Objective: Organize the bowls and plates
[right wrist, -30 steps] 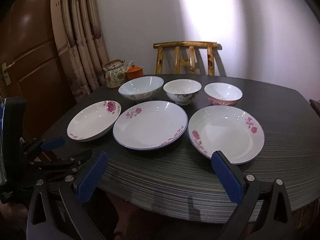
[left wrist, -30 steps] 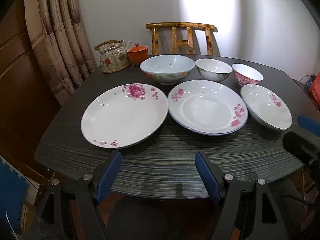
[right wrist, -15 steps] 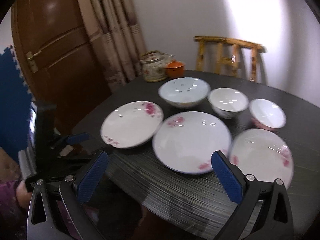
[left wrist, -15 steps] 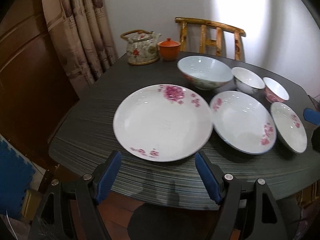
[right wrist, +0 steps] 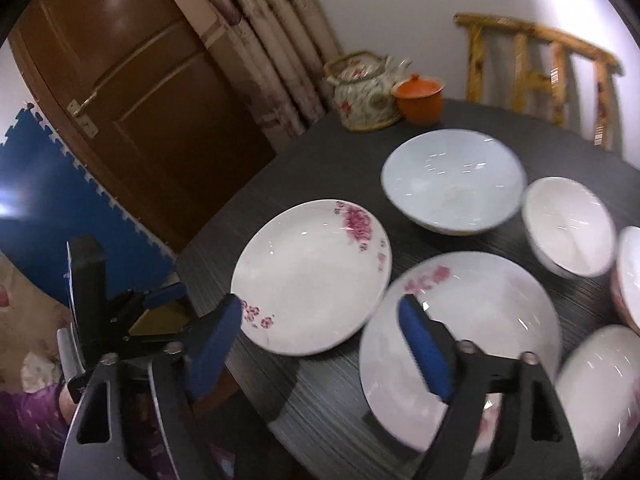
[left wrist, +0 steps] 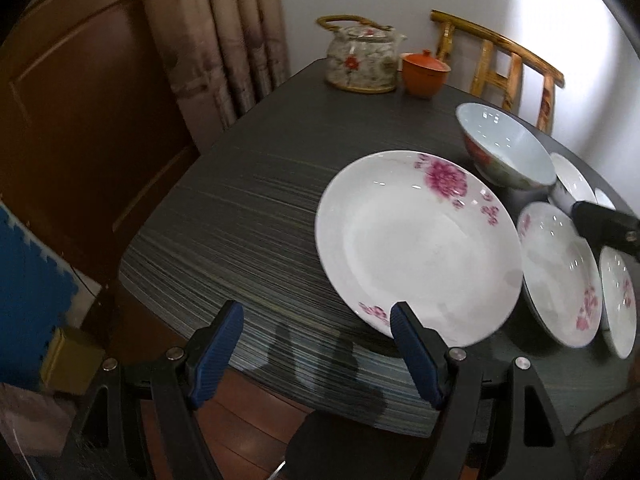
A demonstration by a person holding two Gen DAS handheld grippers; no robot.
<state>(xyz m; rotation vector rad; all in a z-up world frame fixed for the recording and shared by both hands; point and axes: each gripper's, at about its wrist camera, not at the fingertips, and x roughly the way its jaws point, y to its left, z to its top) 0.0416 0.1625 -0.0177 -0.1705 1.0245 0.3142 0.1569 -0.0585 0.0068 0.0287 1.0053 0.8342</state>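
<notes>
Three white plates with pink flowers lie in a row on the dark table (left wrist: pixel 248 216). The largest, leftmost plate (left wrist: pixel 416 244) also shows in the right wrist view (right wrist: pixel 312 276), with the middle plate (right wrist: pixel 472 344) and the third plate (right wrist: pixel 600 392) beside it. Behind stand a large pale bowl (right wrist: pixel 452 184), a white bowl (right wrist: pixel 568 228) and a pink bowl (right wrist: pixel 630 272). My left gripper (left wrist: pixel 316 320) is open at the table's near edge, its right finger over the large plate's rim. My right gripper (right wrist: pixel 320 320) is open above the large and middle plates.
A floral teapot (left wrist: pixel 360 60) and an orange lidded cup (left wrist: pixel 424 74) stand at the table's far left corner. A wooden chair (right wrist: pixel 536 68) is behind the table. A curtain (left wrist: pixel 224 40), a brown door (right wrist: pixel 132 92) and blue foam mats (right wrist: pixel 52 208) are at left.
Both grippers have swung left and moved closer to the table. The large left plate now fills more of both views. The right gripper's jaws look narrower than before.
</notes>
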